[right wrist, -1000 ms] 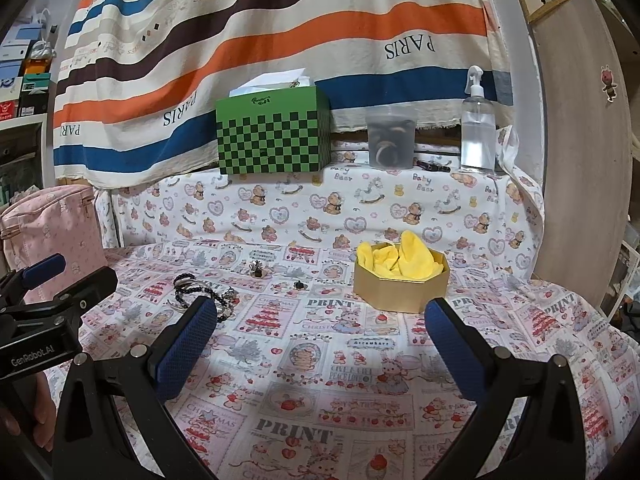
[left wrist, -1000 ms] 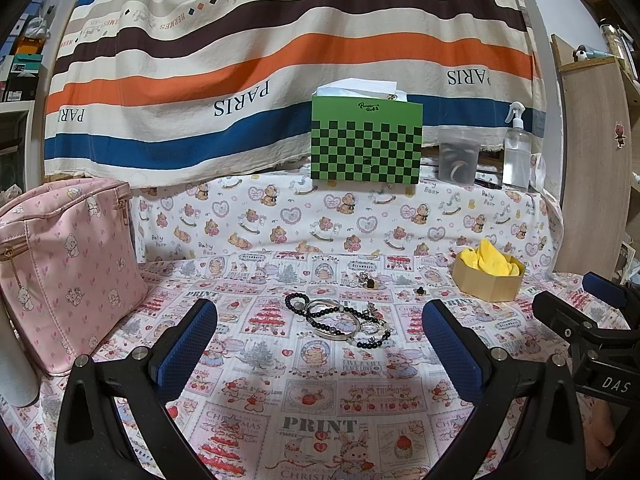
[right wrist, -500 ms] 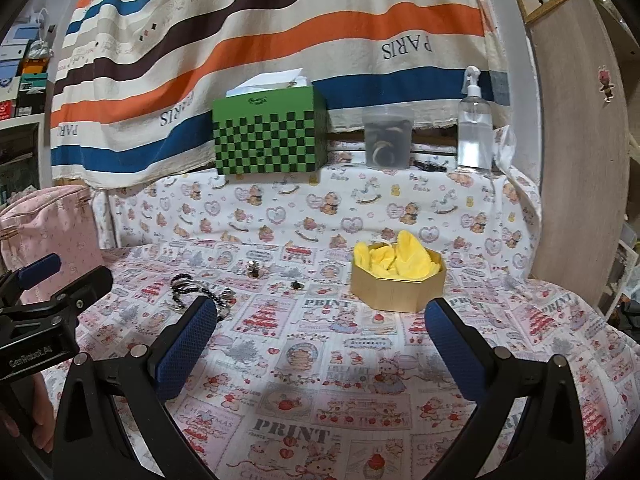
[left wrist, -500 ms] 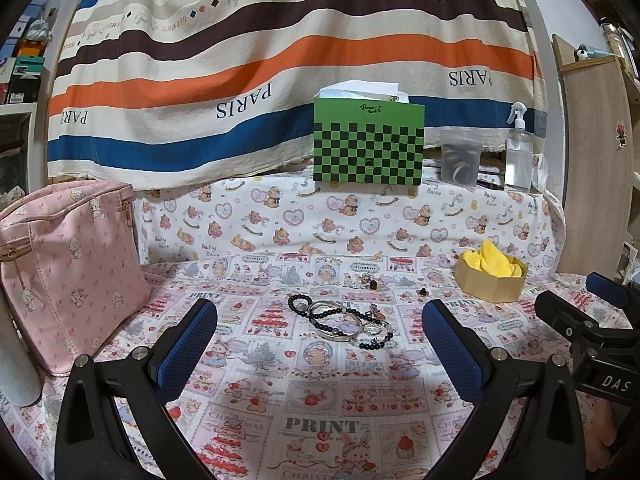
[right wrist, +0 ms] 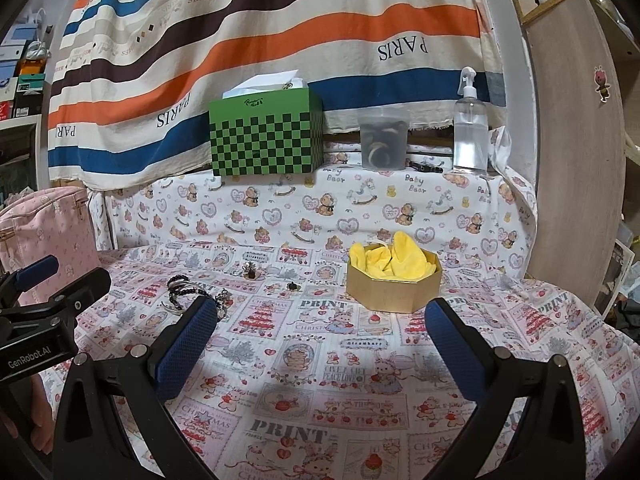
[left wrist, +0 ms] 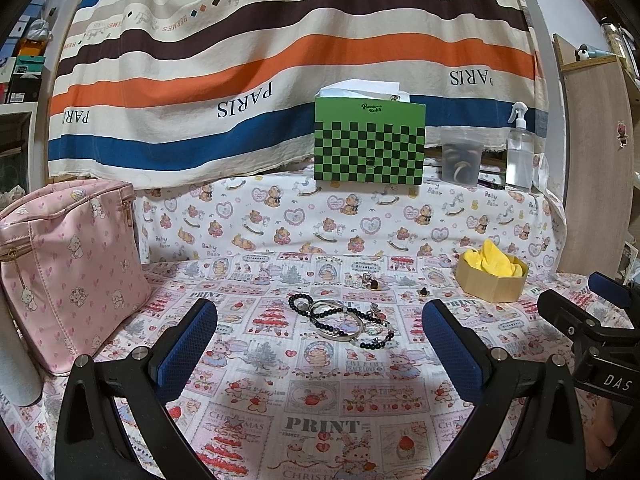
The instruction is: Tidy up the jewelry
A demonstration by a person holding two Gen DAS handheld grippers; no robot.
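Observation:
A tangle of black bead bracelets and silver bangles (left wrist: 342,320) lies on the printed cloth, straight ahead of my left gripper (left wrist: 320,320), which is open and holds nothing. Two small rings (left wrist: 370,280) and a dark stud (left wrist: 423,291) lie just behind the pile. A gold octagonal box (left wrist: 491,280) lined with yellow cloth stands to the right. In the right wrist view that box (right wrist: 394,282) is ahead of my open, bare right gripper (right wrist: 320,316), and the bracelets (right wrist: 188,290) sit at the left, partly behind its left finger (right wrist: 182,350).
A pink bag (left wrist: 66,276) stands at the left. On the raised ledge behind are a green checkered tissue box (left wrist: 369,140), a clear jar (left wrist: 460,158) and a spray bottle (left wrist: 519,152). A wooden cabinet (right wrist: 576,152) bounds the right side.
Both views have shifted slightly, with the scene sliding a little right in the left wrist view and left in the right wrist view. The jewelry has not moved and both grippers remain open.

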